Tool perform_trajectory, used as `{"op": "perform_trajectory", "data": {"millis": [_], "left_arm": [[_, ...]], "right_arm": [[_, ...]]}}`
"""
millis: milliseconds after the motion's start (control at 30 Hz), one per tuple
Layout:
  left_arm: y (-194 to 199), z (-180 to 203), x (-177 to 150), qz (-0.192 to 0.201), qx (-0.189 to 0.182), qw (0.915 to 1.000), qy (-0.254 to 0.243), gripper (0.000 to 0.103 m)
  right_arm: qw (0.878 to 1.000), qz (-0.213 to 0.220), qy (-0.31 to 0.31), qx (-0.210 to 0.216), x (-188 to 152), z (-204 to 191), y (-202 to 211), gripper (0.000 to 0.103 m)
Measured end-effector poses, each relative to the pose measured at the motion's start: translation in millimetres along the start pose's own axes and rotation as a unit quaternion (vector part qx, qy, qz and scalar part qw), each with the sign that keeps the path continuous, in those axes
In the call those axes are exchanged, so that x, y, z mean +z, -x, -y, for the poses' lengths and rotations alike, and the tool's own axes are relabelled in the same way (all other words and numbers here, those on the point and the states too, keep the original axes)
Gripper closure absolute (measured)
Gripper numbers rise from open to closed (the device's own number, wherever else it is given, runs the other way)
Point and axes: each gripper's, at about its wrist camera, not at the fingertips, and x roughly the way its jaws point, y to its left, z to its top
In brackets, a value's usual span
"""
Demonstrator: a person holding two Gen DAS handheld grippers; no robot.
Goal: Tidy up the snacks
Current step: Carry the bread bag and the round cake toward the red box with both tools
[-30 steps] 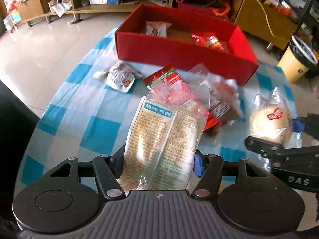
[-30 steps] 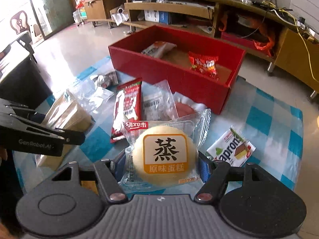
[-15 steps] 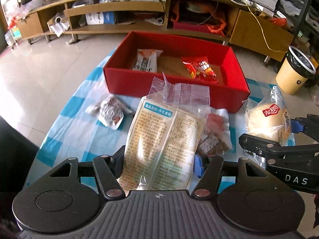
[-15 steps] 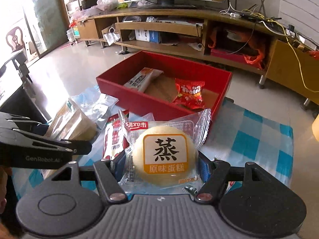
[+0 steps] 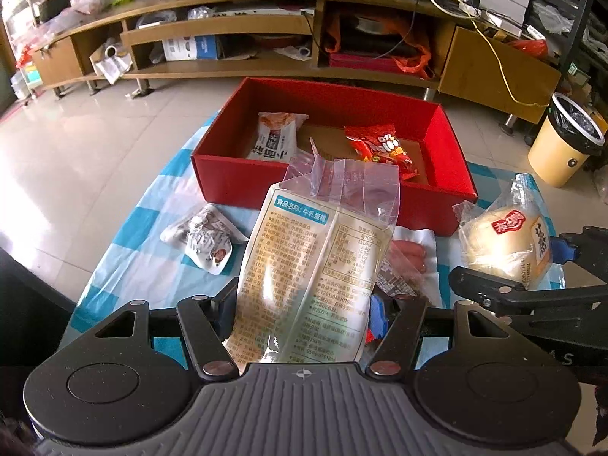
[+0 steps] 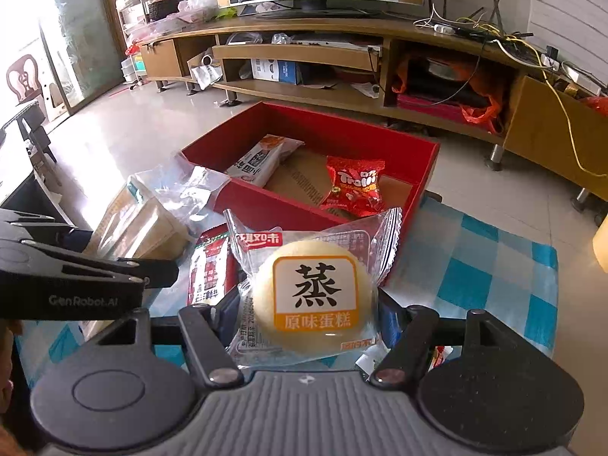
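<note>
My left gripper (image 5: 304, 309) is shut on a tall clear bag of pale milk cake (image 5: 311, 266), held upright above the checked cloth. My right gripper (image 6: 307, 315) is shut on a round steamed cake in a clear wrapper (image 6: 313, 296); that cake (image 5: 505, 247) also shows at the right of the left wrist view. Ahead of both stands the open red box (image 5: 235, 174) (image 6: 425, 174), holding a white snack pack (image 5: 275, 138) (image 6: 262, 159) and a red candy bag (image 5: 380, 148) (image 6: 353, 186). In the right wrist view the left gripper's milk cake bag (image 6: 140, 220) sits at the left.
Loose snacks lie on the blue-and-white cloth (image 5: 129, 235): a small white packet (image 5: 203, 239), a sausage pack (image 5: 408, 254), a red-and-green packet (image 6: 209, 266). Beyond the box runs a low wooden TV cabinet (image 5: 228, 26). A yellow bin (image 5: 562, 140) stands on the floor at right.
Both grippers rose and tilted up with their snacks still held; the red box now sits lower and nearer in both views, with more of the cabinet showing.
</note>
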Motion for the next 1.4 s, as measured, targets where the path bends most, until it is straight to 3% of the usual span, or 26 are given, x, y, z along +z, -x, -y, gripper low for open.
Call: {"op": "perform_trajectory", "data": {"millis": [1400], "left_arm": [[-7, 7, 35, 0.021, -0.015, 0.9994, 0.025, 0.033]], "right_arm": [[0.999, 0.013, -0.024, -0.018, 24, 22, -8, 0.034]]}}
